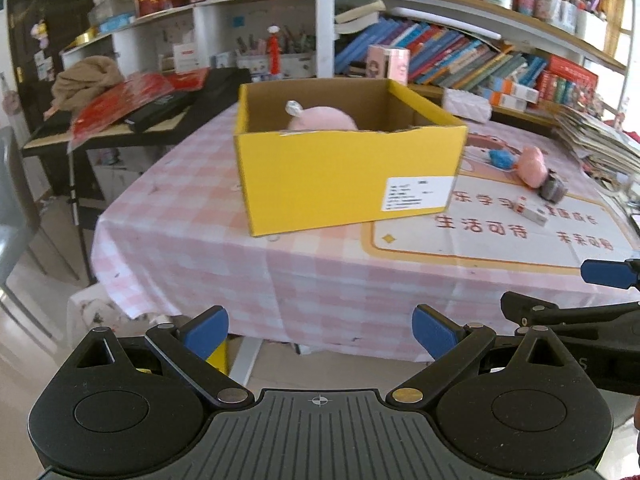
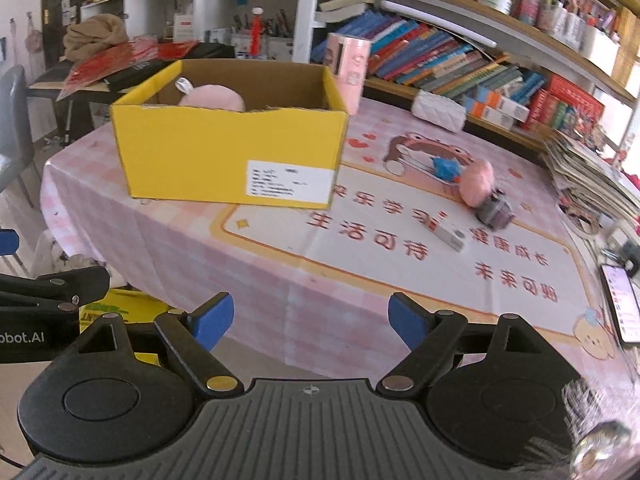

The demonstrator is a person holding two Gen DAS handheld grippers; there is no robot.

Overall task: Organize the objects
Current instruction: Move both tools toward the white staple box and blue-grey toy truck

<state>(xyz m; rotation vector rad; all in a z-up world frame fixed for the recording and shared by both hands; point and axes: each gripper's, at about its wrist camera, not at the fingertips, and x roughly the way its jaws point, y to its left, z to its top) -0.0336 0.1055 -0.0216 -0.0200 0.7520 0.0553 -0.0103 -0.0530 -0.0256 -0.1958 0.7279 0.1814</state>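
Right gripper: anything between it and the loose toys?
Nothing visible. The right gripper is open at the table's near edge; only bare tablecloth lies before the white box, grey toy and pink toy.

Box (image 2: 228,156) on table (image 2: 280,280), plush (image 2: 216,98) inside; right of box, small toys (image 2: 476,182); bookshelf (image 2: 460,60) behind.
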